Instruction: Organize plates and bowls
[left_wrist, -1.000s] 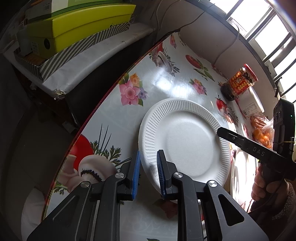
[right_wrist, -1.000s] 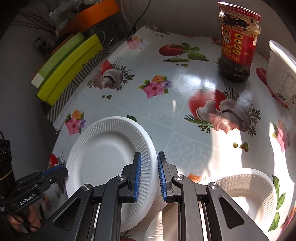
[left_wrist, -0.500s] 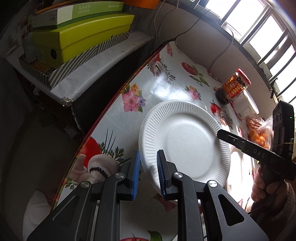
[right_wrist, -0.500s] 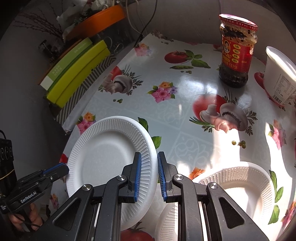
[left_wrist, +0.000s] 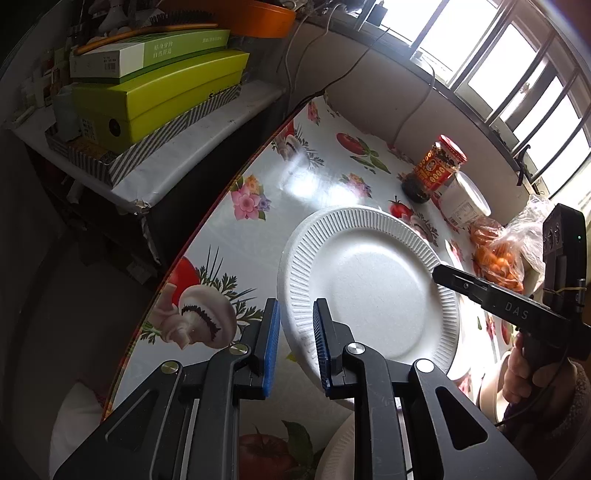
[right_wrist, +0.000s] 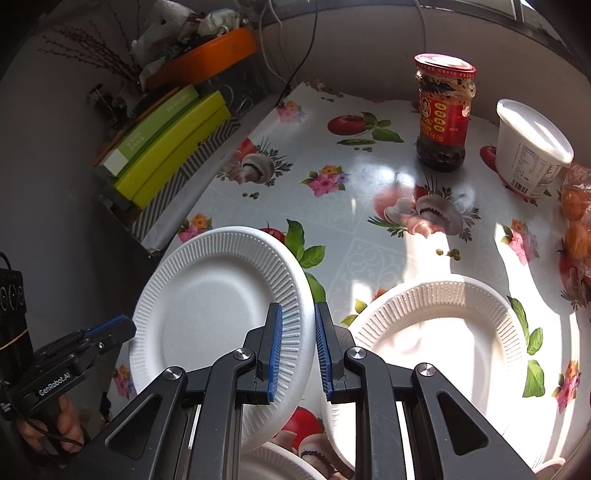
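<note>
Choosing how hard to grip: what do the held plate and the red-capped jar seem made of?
Held plate: likely foam, matte white, thick soft-looking ribbed rim. Red-capped jar: probably glass, glossy and see-through, dark contents showing; the cap's material is unclear.

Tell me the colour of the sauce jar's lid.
Red; the sauce jar's lid shows best in the right wrist view.

White ribbed foam plate — tilted, lifted above a second plate on the table.
</note>
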